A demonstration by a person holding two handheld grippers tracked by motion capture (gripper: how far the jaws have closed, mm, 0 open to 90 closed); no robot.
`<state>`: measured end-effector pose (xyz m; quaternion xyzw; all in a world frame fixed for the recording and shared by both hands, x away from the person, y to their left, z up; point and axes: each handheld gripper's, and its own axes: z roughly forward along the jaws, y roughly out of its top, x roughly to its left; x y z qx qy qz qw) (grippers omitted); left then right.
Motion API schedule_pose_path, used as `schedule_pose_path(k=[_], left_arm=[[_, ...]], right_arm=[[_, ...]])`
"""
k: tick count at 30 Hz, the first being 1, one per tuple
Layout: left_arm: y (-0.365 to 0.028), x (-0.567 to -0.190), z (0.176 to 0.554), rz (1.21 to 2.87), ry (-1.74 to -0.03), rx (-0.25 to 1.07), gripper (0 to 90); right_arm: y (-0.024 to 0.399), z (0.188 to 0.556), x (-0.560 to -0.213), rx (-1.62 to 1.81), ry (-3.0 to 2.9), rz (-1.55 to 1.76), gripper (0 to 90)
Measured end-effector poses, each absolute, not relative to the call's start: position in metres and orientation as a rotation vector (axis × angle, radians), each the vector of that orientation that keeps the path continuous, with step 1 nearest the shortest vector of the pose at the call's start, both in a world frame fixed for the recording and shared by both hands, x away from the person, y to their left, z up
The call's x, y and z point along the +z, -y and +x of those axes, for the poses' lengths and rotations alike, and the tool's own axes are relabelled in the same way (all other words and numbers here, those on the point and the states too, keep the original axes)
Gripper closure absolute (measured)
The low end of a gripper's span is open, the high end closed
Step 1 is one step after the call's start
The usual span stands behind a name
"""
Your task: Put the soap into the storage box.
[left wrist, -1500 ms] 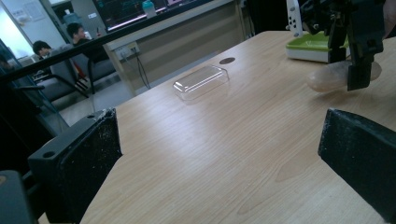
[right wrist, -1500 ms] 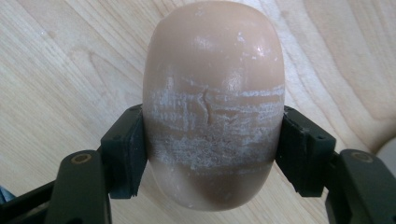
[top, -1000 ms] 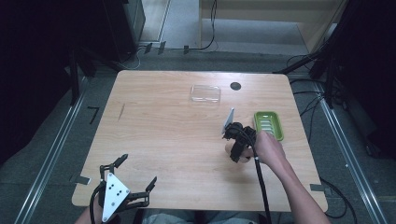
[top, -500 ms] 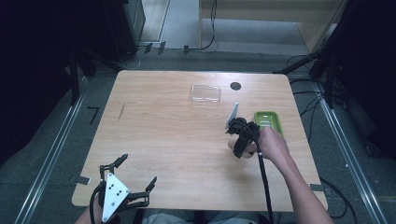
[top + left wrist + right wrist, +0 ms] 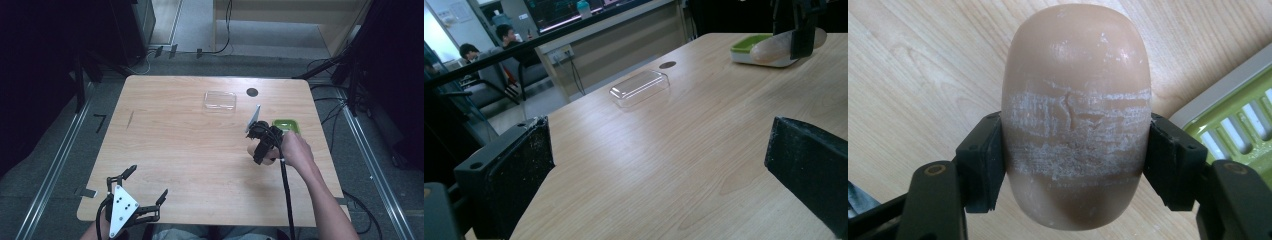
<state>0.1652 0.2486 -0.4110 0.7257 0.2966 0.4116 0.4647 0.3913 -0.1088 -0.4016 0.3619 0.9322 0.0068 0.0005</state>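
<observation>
Between the two black jaws of the right tool (image 5: 1075, 165) sits a tan oval bar of soap (image 5: 1075, 110), pinched at its sides where the surface is scuffed white; the jaws are closed against it and it is lifted clear of the wooden table (image 5: 908, 75). Just beyond and to one side of that tool lies a green slatted soap dish (image 5: 1243, 120) with a pale rim. From above, the right tool (image 5: 261, 142) is held by a hand (image 5: 295, 150) right beside the green dish (image 5: 286, 125), with a cable trailing back along the forearm. Farther ahead of it a clear plastic lid (image 5: 220, 100) lies flat on the table (image 5: 175, 140), and a small dark round hole (image 5: 252, 92) sits just past the lid.

Near the table's front edge, well apart from all this, the left tool (image 5: 145, 192) has its jaws spread wide and holds nothing. Ahead of the left tool's own jaws are the clear lid (image 5: 640, 87), then the soap (image 5: 781, 45) and dish (image 5: 749, 50) off at the far side.
</observation>
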Motion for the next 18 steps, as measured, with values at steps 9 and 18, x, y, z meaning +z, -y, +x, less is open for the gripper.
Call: schedule_pose_path(k=[9,18], left_arm=[[-0.249,-0.411,0.165,1.784,-0.727,1.011,0.0],[-0.249,-0.411,0.165,1.782,-0.73,1.012,0.0]], right_arm=[[0.116,0.399,-0.4,0.039,-2.918,1.158,33.8],[0.123,0.406,-0.398,0.059,-2.897,1.189,33.8]])
